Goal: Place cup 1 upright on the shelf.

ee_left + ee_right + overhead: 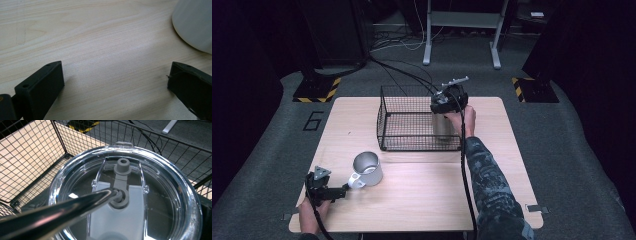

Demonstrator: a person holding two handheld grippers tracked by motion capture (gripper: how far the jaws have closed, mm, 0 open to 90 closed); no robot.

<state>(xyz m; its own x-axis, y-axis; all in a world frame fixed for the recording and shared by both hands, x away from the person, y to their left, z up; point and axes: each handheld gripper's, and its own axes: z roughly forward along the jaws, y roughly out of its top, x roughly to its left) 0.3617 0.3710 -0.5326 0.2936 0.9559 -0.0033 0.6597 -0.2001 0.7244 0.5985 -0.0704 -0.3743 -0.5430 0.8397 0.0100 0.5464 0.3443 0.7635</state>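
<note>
Tumbler (442, 127) hangs in my right gripper (447, 103) inside the basket (384, 122), fingers' grip hidden, and could snag the wire, while my left gripper's (343, 190) wide fingers could nudge the mug (367, 170).

a pale, light-brown wooden table top (422, 200) with a fine wavy grain was seen. on it a black wire-mesh basket (404, 135) with a square grid pattern was shown. a shiny silver metal tumbler (442, 126) was topped by a clear plastic lid (175, 195) with a grey slider, and a polished steel straw (62, 211) was noted. a silver metal mug with a white handle (367, 170) was recorded. a dark camouflage-patterned sleeve (489, 180) and yellow-and-black striped floor plates (317, 90) on grey carpet were observed.
</note>
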